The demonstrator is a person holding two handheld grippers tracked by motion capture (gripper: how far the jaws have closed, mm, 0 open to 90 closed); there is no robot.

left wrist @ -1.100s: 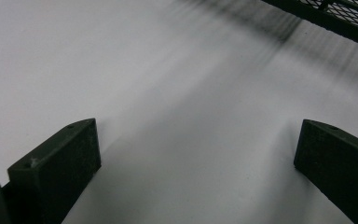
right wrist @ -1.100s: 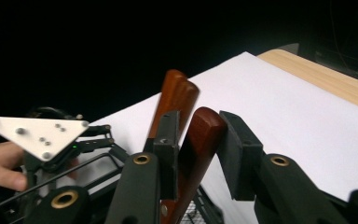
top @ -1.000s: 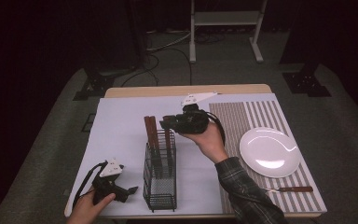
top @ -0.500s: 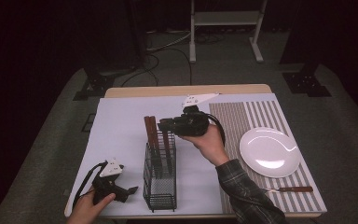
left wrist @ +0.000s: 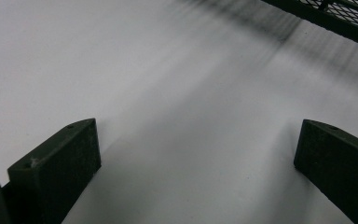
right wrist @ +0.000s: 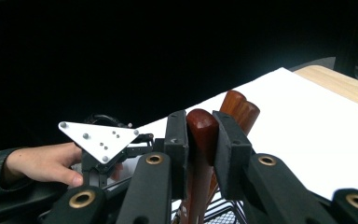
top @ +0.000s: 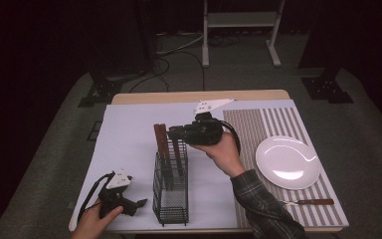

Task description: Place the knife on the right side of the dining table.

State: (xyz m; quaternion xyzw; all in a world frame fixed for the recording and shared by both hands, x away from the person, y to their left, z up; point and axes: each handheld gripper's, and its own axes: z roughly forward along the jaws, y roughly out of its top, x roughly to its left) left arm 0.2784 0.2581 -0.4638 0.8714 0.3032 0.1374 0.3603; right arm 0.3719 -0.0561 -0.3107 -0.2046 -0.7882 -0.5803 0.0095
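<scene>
Little has shifted since the earlier frame: with the right gripper [right wrist: 200, 140] clamped on 1 wooden handle [right wrist: 200, 128] in the wire caddy [top: 170, 199], at 9 o'clock of the plate [top: 287, 162], and the left gripper [left wrist: 196, 154] spread empty, a snagged pull could tip the caddy.

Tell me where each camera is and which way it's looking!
High view: above the person's side, looking down on the table; both hands show.
Left gripper view: rides the left hand-held gripper, facing white tabletop and a basket corner.
Right gripper view: rides the right hand-held gripper, clamped on a wooden handle; the person's other hand shows.
High and right gripper views share the basket's handles.
</scene>
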